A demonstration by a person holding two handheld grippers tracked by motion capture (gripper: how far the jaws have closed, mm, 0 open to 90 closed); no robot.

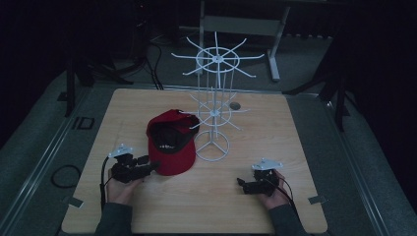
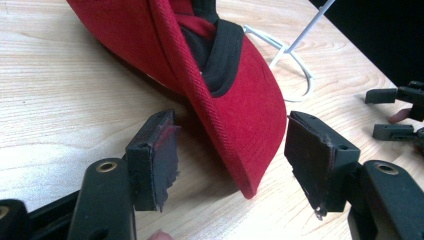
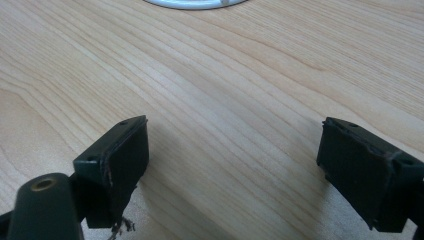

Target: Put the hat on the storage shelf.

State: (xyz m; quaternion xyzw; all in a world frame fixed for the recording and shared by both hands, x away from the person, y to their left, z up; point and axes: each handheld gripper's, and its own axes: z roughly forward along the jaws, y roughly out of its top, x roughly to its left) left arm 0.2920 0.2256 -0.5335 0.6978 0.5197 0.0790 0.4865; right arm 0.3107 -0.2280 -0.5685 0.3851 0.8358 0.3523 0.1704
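Looking down from the high view, we see a red cap [image 1: 170, 142] lying on the wooden tabletop [image 1: 275, 147], just beside the ring base of a white wire rack [image 1: 213, 105] that stands near the middle. Our left gripper [image 1: 150, 164] sits at the cap's near left edge, its tips at the brim. Our right gripper [image 1: 241, 183] rests well apart from the cap, low on the right, pointing left across bare wood.

Along the left gripper view, the cap [image 2: 220, 85] lies tilted with its black inner band showing, and its brim dips down between our two fingers [image 2: 155, 160]. They stand spread wide, one on either side of the brim's edge, neither pad pressing on the cloth. Behind the cap we see part of the rack's white base [image 2: 295, 60], and the other gripper [image 2: 395, 112] at the far right.

Along the right gripper view, our fingers [image 3: 125, 160] are released and far apart over the tabletop [image 3: 225, 100], nothing between them. A curve of the rack's base [image 3: 195, 3] shows at the top edge.
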